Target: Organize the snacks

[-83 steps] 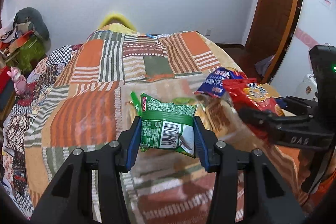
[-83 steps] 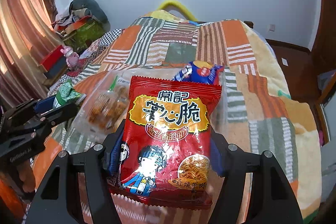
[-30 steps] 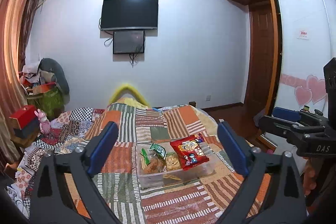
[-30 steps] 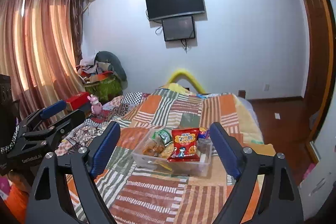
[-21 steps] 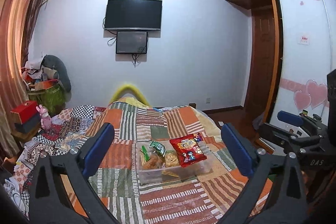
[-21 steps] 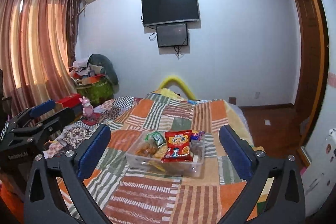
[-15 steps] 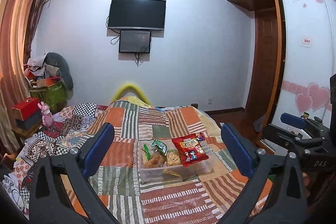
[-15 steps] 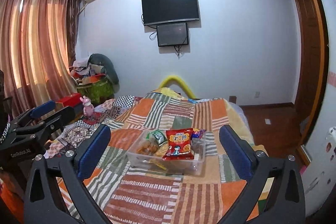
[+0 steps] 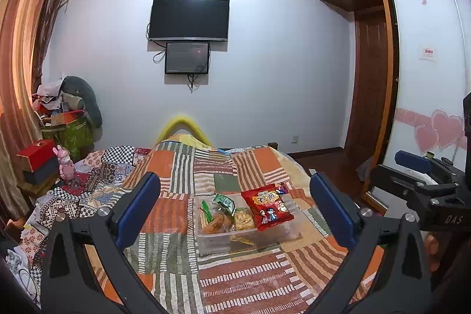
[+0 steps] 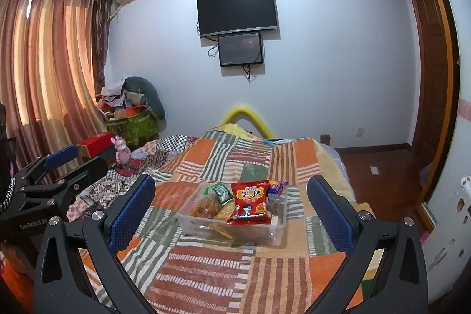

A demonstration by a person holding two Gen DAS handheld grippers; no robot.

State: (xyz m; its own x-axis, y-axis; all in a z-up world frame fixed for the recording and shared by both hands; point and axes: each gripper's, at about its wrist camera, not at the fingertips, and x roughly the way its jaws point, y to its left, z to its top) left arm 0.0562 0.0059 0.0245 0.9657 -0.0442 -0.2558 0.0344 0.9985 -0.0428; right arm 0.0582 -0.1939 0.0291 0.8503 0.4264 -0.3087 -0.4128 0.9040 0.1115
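Left gripper [image 9: 235,203]: jaws wide apart, empty; "GenRobot.AI" printed on its body in the right view.
Right gripper [image 10: 231,205]: jaws wide apart, empty; "DAS" on its body in the left view.
Bin [image 10: 273,228]: clear, on the quilt [image 10: 206,278], well ahead of both grippers.
Red bag [image 10: 251,202]: Chinese lettering and cartoon boy, leaning on the bin's right part.
Green pack [image 10: 221,191]: upright behind the fried snacks [image 10: 206,208].
Blue pack [image 10: 277,187]: behind the red bag.

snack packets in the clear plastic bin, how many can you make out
5 visible: red noodle-snack packet lying on top, blue packet behind it, green packet, and two clear bags of golden snacks. The clear plastic bin may hide more underneath.
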